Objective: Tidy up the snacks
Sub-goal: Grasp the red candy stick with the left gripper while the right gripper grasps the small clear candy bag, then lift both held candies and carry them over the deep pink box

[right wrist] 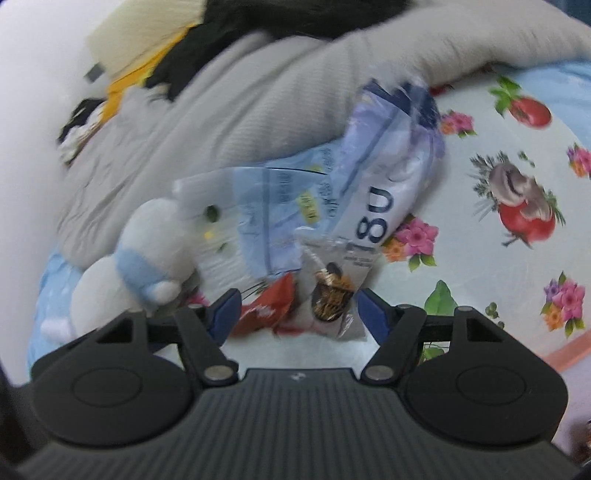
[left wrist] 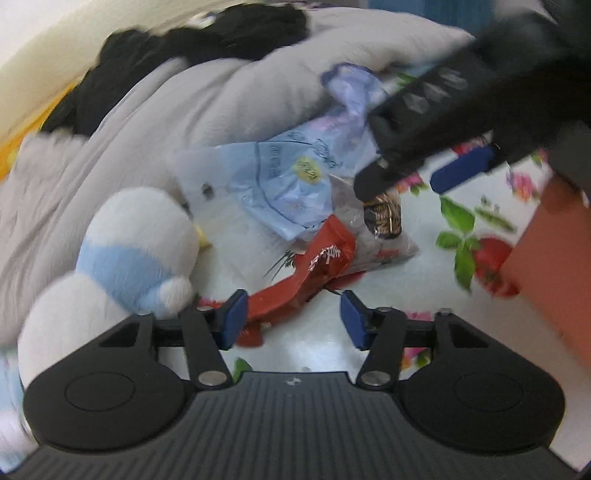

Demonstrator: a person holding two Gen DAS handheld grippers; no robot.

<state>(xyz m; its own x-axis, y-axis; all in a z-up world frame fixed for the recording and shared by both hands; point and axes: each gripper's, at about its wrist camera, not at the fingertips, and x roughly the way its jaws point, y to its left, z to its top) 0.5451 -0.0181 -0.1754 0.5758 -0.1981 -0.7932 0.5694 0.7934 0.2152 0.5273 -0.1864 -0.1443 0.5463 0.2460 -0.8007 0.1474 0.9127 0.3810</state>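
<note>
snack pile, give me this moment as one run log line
left tongs: open, over red pack | right tongs: open, at clear pack | blue bags behind | plush beside | nothing gripped

A white and blue soft toy [left wrist: 125,254] lies on a bed sheet [right wrist: 491,258] with flowers and red fruit printed on it; a big grey blanket [left wrist: 159,122] is bunched up just behind the toy; some black cloth [left wrist: 192,40] lies on top of the blanket, near a pale wall [left wrist: 44,29].
</note>
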